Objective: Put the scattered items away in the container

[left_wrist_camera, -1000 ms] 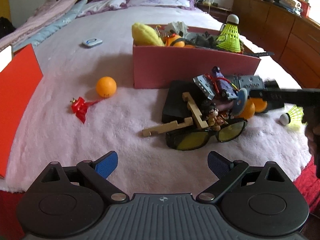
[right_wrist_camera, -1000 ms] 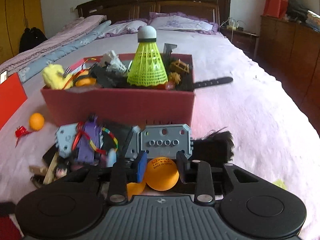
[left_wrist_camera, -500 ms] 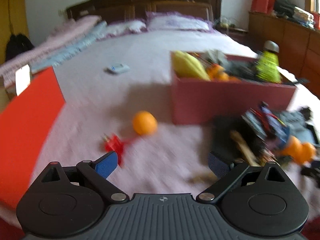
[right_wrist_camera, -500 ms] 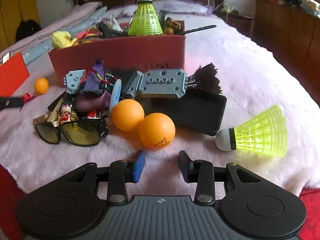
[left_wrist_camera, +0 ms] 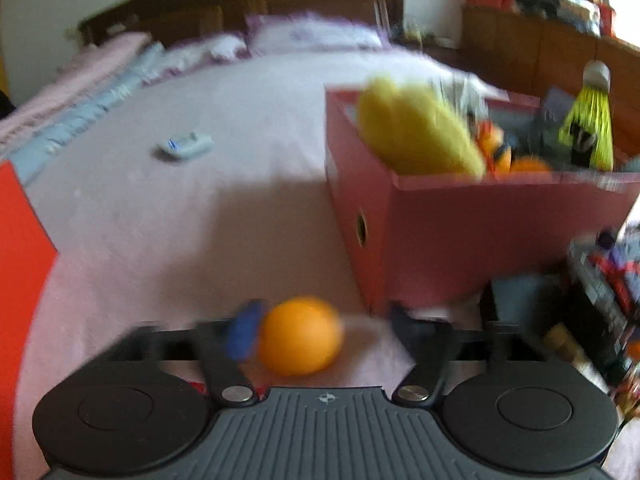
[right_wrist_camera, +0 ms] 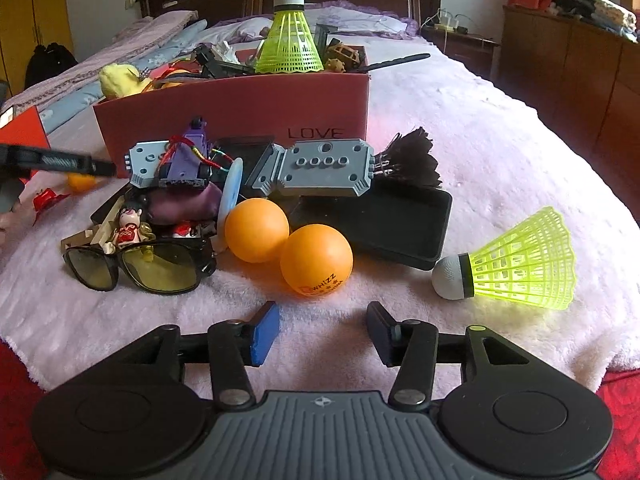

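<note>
A pink box (right_wrist_camera: 240, 112) full of small items stands on the bed; it also shows in the left wrist view (left_wrist_camera: 460, 232). My left gripper (left_wrist_camera: 324, 328) is open, with an orange ball (left_wrist_camera: 300, 336) between its fingers, against the left pad; this view is blurred. My right gripper (right_wrist_camera: 322, 330) is open and empty, just short of two orange balls (right_wrist_camera: 316, 260). A yellow shuttlecock (right_wrist_camera: 516, 260) lies to their right. Sunglasses (right_wrist_camera: 140, 264), grey blocks (right_wrist_camera: 324, 168) and a black tray (right_wrist_camera: 384, 220) form a pile before the box.
A red box lid (left_wrist_camera: 20, 280) stands at the left. A small white-blue object (left_wrist_camera: 184, 146) lies farther up the bed. A red trinket (right_wrist_camera: 46, 198) lies left of the pile. Wooden cabinets (right_wrist_camera: 580, 72) line the right wall.
My left gripper has swung left and forward, so the lone orange ball now sits between its fingers. My right gripper has let go of its ball, opened and pulled back.
</note>
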Motion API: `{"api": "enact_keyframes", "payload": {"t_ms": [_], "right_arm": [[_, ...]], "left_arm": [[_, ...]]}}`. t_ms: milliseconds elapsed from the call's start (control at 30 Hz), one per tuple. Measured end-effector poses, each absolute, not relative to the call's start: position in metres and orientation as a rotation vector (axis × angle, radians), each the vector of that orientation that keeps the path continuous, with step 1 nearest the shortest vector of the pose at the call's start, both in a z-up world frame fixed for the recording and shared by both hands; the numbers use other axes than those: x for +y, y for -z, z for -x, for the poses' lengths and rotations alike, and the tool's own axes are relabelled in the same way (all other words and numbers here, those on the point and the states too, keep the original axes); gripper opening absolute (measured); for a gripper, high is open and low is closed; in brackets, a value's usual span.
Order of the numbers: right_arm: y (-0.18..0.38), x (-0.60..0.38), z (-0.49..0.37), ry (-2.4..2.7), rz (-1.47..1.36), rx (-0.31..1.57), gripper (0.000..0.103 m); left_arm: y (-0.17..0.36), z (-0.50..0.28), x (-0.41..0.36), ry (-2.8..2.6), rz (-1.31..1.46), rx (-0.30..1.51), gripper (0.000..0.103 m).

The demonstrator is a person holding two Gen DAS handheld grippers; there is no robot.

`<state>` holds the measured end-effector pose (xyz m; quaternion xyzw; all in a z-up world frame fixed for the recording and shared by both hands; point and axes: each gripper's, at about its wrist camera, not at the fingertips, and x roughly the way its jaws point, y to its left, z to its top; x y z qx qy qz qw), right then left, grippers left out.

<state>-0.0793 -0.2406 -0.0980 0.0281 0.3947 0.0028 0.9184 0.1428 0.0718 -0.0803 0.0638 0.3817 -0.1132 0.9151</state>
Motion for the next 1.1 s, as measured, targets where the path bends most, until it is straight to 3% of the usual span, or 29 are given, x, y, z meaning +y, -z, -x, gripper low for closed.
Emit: {"api": "enact_keyframes", "payload": {"t_ms": [533, 567, 633, 667, 700, 733, 900, 1100], "right_arm": [[0.091, -0.240, 0.088, -0.005, -0.055, 0.780, 0.057], [0.090, -0.240, 0.088, -0.004, -0.054, 0.775, 0.058], [0.087, -0.239, 0.086, -0.004, -0.048, 0.758, 0.060], [0.085, -0.239, 0.085, -0.006, -0.044, 0.750, 0.061], [0.083, -0.238, 0.084, -0.007, -0.039, 0.741, 0.063], [0.081, -0.238, 0.083, -0.009, -0.035, 0.732, 0.063], [0.075, -0.233, 0.078, -0.015, -0.016, 0.711, 0.070], [0.074, -0.234, 0.067, -0.008, -0.030, 0.688, 0.070]], "left_arm": [[0.062, 0.005, 0.059, 0.320, -0.053, 0.805, 0.042], [0.065, 0.011, 0.053, 0.320, -0.073, 0.805, 0.047], [0.069, 0.016, 0.044, 0.309, -0.102, 0.808, 0.065], [0.070, 0.019, 0.041, 0.298, -0.108, 0.800, 0.081], [0.069, 0.020, 0.038, 0.288, -0.108, 0.790, 0.091], [0.068, 0.021, 0.037, 0.278, -0.108, 0.779, 0.093], [0.067, 0.026, 0.035, 0.278, -0.108, 0.788, 0.093], [0.058, 0.027, 0.036, 0.260, -0.100, 0.740, 0.079]]}}
